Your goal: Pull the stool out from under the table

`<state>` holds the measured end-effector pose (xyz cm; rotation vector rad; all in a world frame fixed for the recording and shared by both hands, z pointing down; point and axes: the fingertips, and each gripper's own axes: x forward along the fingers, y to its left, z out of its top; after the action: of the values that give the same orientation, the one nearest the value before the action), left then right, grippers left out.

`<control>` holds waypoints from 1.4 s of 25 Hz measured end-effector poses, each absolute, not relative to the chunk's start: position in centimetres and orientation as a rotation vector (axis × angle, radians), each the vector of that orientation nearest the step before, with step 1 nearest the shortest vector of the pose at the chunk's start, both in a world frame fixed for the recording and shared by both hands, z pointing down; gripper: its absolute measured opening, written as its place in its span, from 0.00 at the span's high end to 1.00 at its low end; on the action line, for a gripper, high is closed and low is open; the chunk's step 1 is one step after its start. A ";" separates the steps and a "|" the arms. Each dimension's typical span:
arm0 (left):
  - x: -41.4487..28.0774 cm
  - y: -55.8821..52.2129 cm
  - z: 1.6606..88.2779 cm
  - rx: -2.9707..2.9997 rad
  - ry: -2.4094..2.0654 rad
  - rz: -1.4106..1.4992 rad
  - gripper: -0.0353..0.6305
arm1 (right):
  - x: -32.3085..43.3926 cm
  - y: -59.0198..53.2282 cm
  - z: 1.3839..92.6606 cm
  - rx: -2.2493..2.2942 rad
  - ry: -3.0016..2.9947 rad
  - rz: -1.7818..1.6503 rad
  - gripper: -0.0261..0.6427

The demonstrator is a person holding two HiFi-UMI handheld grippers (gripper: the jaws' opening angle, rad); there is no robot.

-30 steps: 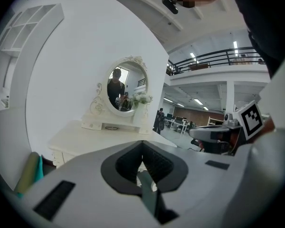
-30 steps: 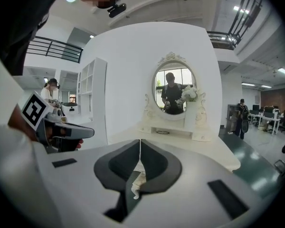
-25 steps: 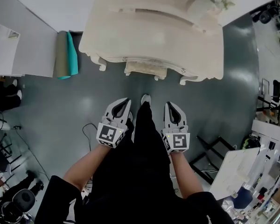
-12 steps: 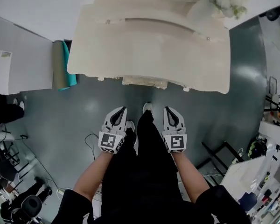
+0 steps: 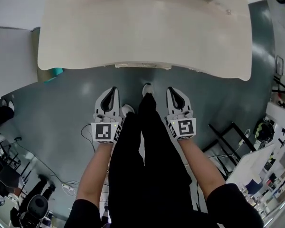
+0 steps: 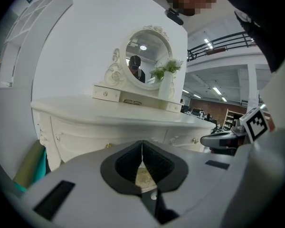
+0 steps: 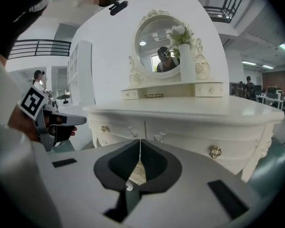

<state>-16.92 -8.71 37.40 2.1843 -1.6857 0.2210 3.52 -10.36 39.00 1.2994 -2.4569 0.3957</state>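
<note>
1. My left gripper [image 5: 111, 90] is fully closed and empty, held near the front edge of the cream dressing table [image 5: 142, 32].
2. My right gripper [image 5: 174, 90] is also closed and holds nothing, level with the left.
3. The stool [image 5: 142, 66] sits tucked under the table; only a thin strip shows at the middle of the front edge.

This is a staged bedroom corner built inside a large open workspace, closer to a lab or studio than a home. A cream dressing table [image 5: 142, 37] with an ornate oval mirror [image 7: 164, 46] and a vase of flowers [image 7: 186, 61] stands against a bare white partition wall [image 6: 76, 46]. Around it are a glossy grey floor [image 5: 71, 108] with loose cables [image 5: 84, 136], a railed mezzanine [image 6: 218, 44], ceiling strip lights [image 6: 213, 91] and open shelving [image 6: 232, 118] in the hall beyond.
</note>
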 end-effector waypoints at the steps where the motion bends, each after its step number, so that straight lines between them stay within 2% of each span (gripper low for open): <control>1: -17.1 -8.7 38.4 2.191 -1.684 0.219 0.93 | 3.5 -10.8 39.9 1.320 -2.448 0.392 0.93; 10: -17.0 -7.1 47.2 2.240 -1.606 0.196 0.93 | 4.9 -12.7 47.8 1.397 -2.402 0.436 0.93; 19: -18.6 -8.6 55.1 2.230 -1.611 0.341 0.93 | 5.2 -13.1 53.8 1.328 -2.399 0.436 0.93; 28: -19.1 -9.5 59.1 2.187 -1.591 0.386 0.92 | 8.2 -14.6 59.9 1.371 -2.285 0.400 0.92; 30: -18.7 -9.8 60.2 2.186 -1.588 0.408 0.89 | 9.0 -15.2 61.0 1.366 -2.272 0.415 0.84; 32: -18.8 -10.3 61.4 2.167 -1.596 0.428 0.76 | 9.6 -15.8 61.9 1.358 -2.250 0.429 0.70; 35: -19.9 -11.4 63.6 2.114 -1.606 0.446 0.63 | 10.0 -16.6 63.5 1.343 -2.228 0.439 0.61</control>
<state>-19.93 -11.41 63.60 2.1139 -1.6056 0.4464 9.98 -16.65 63.50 1.3430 -2.2285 0.4391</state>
